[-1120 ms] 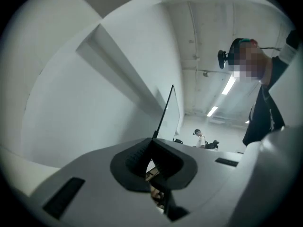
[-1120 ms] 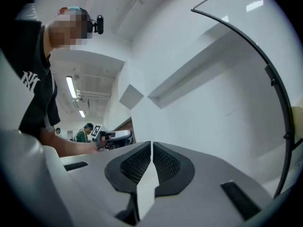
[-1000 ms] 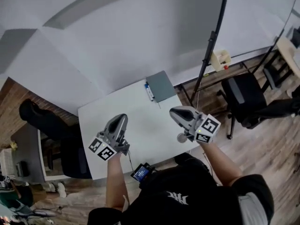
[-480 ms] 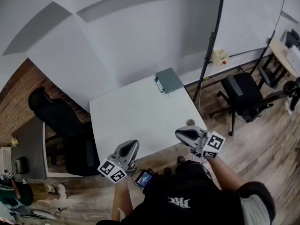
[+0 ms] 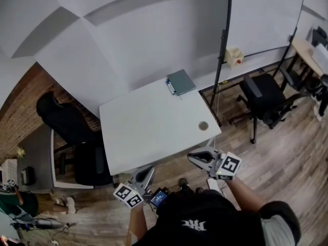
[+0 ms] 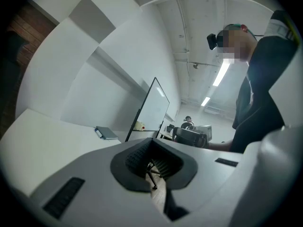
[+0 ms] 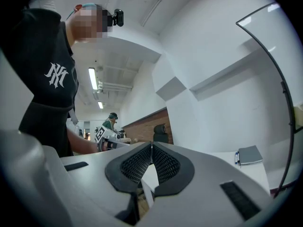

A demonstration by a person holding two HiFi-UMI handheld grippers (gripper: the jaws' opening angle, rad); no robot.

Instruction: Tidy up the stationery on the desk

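Note:
On the white desk [image 5: 148, 127], a grey notebook [image 5: 182, 81] lies at the far right corner with a blue pen [image 5: 169, 87] along its left side. A small round ring-like item [image 5: 203, 125] sits near the desk's front right corner. Both grippers hang off the desk's near edge, close to my body. My left gripper [image 5: 147, 171] is shut and holds nothing. My right gripper [image 5: 192, 157] is also shut and empty. The notebook [image 6: 108, 134] shows far off in the left gripper view, and the notebook [image 7: 251, 154] with the pen [image 7: 236, 158] shows in the right gripper view.
A black office chair [image 5: 64, 124] stands at the desk's left and another chair [image 5: 264, 99] to its right. A whiteboard stand's black pole [image 5: 224, 50] rises behind the desk's right corner. A second person [image 7: 110, 126] works in the distance.
Both grippers have drawn back from above the desk to beyond its near edge. The view has pulled back, and the round item now shows uncovered on the desk.

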